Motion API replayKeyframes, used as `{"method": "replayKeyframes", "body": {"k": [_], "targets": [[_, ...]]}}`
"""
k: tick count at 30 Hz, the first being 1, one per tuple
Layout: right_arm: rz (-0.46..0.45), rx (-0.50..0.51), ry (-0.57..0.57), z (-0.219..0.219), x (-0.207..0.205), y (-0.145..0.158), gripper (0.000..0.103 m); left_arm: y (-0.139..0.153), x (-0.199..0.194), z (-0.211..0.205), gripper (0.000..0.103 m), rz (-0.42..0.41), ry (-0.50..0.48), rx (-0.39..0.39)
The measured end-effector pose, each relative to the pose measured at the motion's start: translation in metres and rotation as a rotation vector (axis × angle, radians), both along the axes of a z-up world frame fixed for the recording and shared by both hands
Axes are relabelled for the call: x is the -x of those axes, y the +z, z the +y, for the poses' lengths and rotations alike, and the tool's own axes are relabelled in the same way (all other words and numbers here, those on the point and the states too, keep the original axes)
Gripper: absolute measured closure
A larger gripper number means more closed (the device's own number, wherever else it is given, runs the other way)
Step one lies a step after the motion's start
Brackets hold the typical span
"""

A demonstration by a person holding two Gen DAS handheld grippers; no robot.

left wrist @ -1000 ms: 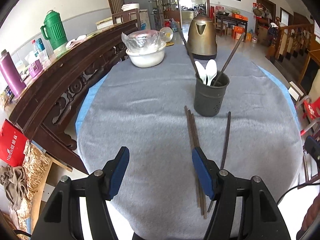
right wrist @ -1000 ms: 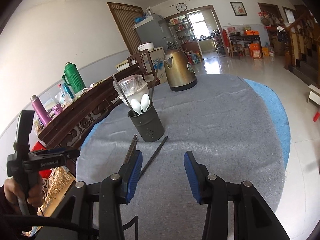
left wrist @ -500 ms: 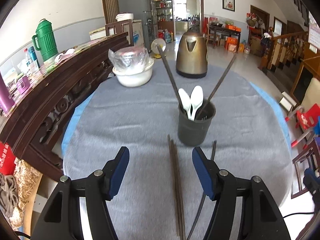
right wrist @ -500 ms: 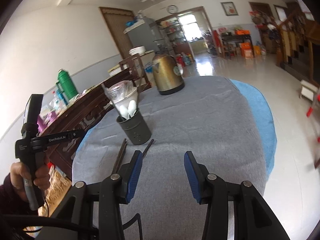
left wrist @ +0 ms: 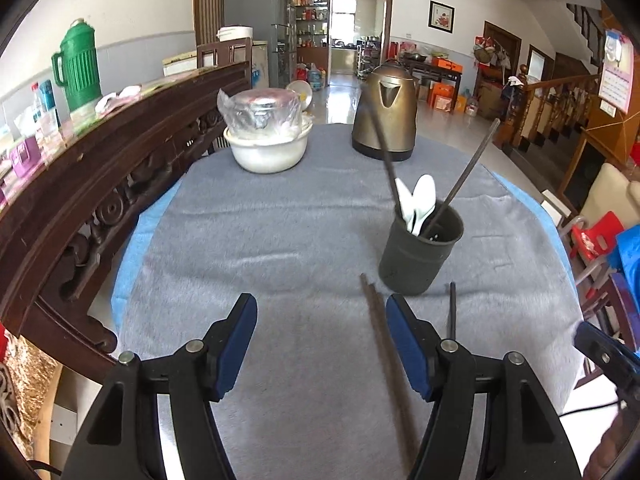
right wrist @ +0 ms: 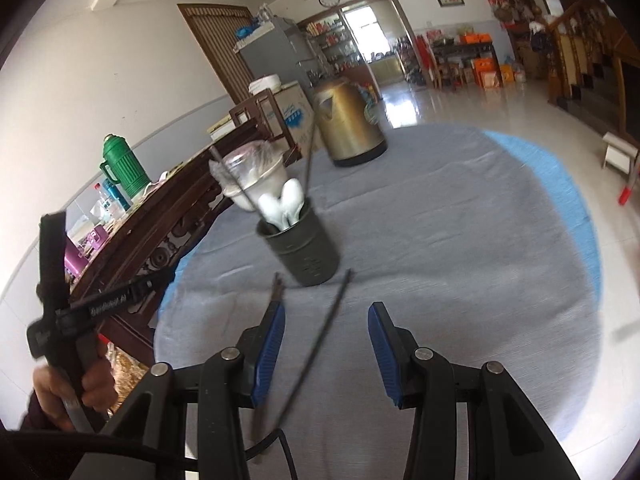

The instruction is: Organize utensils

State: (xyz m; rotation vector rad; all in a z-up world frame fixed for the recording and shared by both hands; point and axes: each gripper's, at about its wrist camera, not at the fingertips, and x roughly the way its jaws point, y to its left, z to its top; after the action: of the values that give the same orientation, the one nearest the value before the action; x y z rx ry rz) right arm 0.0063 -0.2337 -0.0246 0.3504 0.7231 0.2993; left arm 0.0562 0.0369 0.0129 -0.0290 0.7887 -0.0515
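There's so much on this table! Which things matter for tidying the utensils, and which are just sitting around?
Part of the job:
- dark utensil holder, already holding white spoons and two chopsticks
- pair of loose chopsticks lying on the cloth
- single loose chopstick beside them

Just sitting around:
- brass kettle
- white bowl with a plastic-wrapped pot
- green thermos

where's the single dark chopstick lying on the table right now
In the right wrist view the single dark chopstick lies on the grey cloth just in front of the utensil holder, running between the open fingers of the right gripper.
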Motion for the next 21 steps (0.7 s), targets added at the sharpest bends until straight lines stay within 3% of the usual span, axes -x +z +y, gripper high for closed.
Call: {"method": "replayKeyframes", "body": {"k": [9,15,21], "targets": [[0.109,-0.044,-0.118,0.026,-0.021,-0.005,0.056,-0.018,0.016,0.033,0.033,0.068,-0.103,0.093],[0.184,-0.058,-0.214,0.014,-0.030,-0.019,0.056,-0.042,0.001,0.024,0.033,0.140,-0.156,0.175],[0.204,-0.019,-0.210,0.015,-0.034,-0.028,0.056,-0.067,-0.025,0.003,0.033,0.212,-0.193,0.240]]}}
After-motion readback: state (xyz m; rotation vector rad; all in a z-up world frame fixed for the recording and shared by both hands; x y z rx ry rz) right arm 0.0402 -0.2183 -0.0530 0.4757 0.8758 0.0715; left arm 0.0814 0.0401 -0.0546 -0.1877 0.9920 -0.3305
